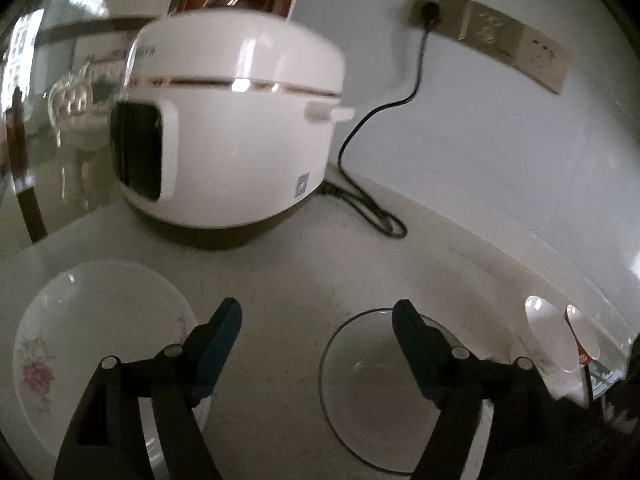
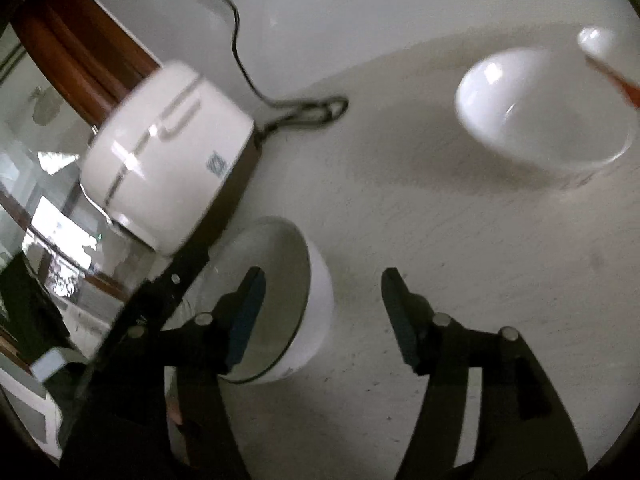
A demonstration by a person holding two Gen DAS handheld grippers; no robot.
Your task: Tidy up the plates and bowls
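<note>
Right below our right hand-held gripper (image 2: 324, 312), spread wide and empty, a white bowl (image 2: 316, 300) sits on the surface (image 2: 440, 248). Our left hand-held gripper (image 1: 316, 332), equally open, hovers between a floral plate (image 1: 80, 340) and that bowl. We judge pickup is beginning; next we straddle the rim.

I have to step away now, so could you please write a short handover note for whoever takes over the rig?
Left claw: open, empty, above the counter between the floral plate and the dark-rimmed bowl.
Right claw: open, empty, with its left finger over that dark-rimmed bowl.
A second white bowl sits further right with a spoon beside it. The rice cooker stands behind, plugged in.
Done: nothing stacked.
Left: gather both bowls and the plate together.
</note>
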